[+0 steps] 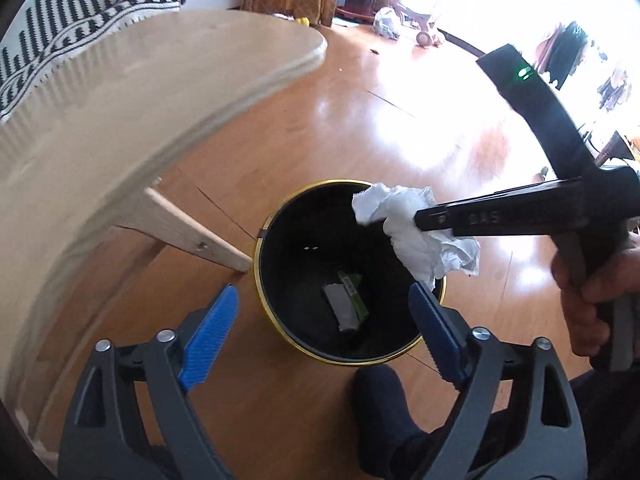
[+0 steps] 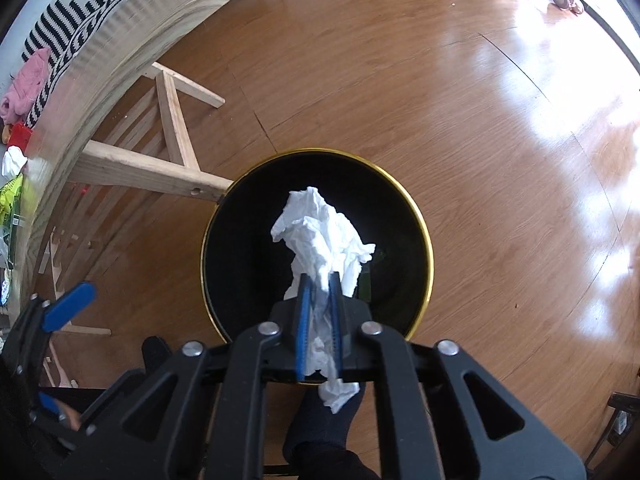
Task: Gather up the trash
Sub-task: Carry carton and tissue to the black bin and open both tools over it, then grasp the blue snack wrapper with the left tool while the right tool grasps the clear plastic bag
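Observation:
A black trash bin [image 1: 276, 280] with a gold rim stands on the wooden floor; it also shows in the right wrist view [image 2: 240, 216]. A green-and-grey wrapper [image 1: 346, 300] lies at its bottom. My right gripper [image 2: 320, 284] is shut on a crumpled white tissue [image 2: 320, 232] and holds it above the bin's opening; from the left wrist view the tissue [image 1: 416, 232] hangs over the bin's right rim. My left gripper [image 1: 324, 308] is open and empty, just above the bin's near edge.
A light wooden table [image 1: 120, 120] with slanted legs [image 1: 196, 236] stands left of the bin. More scraps lie on the tabletop's left edge [image 2: 12, 184]. A patterned sofa [image 1: 60, 32] is behind. My socked foot [image 1: 384, 408] is by the bin.

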### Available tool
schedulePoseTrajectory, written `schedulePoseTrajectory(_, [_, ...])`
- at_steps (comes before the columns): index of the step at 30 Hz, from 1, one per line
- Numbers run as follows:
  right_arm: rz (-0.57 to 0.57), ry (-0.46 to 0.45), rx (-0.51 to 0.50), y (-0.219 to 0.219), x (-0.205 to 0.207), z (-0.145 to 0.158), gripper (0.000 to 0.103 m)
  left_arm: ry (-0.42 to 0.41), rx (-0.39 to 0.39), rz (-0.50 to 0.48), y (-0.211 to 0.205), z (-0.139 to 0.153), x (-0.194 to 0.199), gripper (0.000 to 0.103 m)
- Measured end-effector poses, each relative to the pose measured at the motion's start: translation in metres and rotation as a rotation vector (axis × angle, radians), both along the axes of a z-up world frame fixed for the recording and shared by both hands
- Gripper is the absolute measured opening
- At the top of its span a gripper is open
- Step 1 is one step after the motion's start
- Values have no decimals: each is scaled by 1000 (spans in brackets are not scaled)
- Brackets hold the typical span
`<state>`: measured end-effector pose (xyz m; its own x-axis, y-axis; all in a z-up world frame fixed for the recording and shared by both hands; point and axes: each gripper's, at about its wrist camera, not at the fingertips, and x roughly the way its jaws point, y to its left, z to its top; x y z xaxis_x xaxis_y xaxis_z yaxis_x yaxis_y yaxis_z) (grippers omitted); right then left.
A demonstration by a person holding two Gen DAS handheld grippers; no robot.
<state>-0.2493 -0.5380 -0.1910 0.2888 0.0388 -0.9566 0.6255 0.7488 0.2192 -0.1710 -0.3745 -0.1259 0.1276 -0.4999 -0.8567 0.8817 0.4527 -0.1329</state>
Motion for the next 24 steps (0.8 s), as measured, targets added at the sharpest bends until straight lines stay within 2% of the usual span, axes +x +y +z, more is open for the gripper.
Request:
schedulePoseTrajectory(2, [-8,-7,-36,5,4,7,83,-5,-10,19,11,8,5,90])
schedulePoseTrajectory(7, [-12,-28,-61,18,14,26,83,-1,-31,67,46,32,21,91])
schedulePoseTrajectory(11, [46,-122,-174,52,31,75,83,-26,-61,127,80,61,39,91])
schedulePoseTrajectory(14, [108,-226,-241,85,53,117,83,-64,-79,198,113,81,58,91])
schedulePoseTrajectory(19, [245,-387,-204,147,112,161,83,-164,-78,369,182,102,95,92])
schedulePoseTrajectory(24, [390,-446,-157,215,183,173,83,-199,-49,571,264,105,137,92])
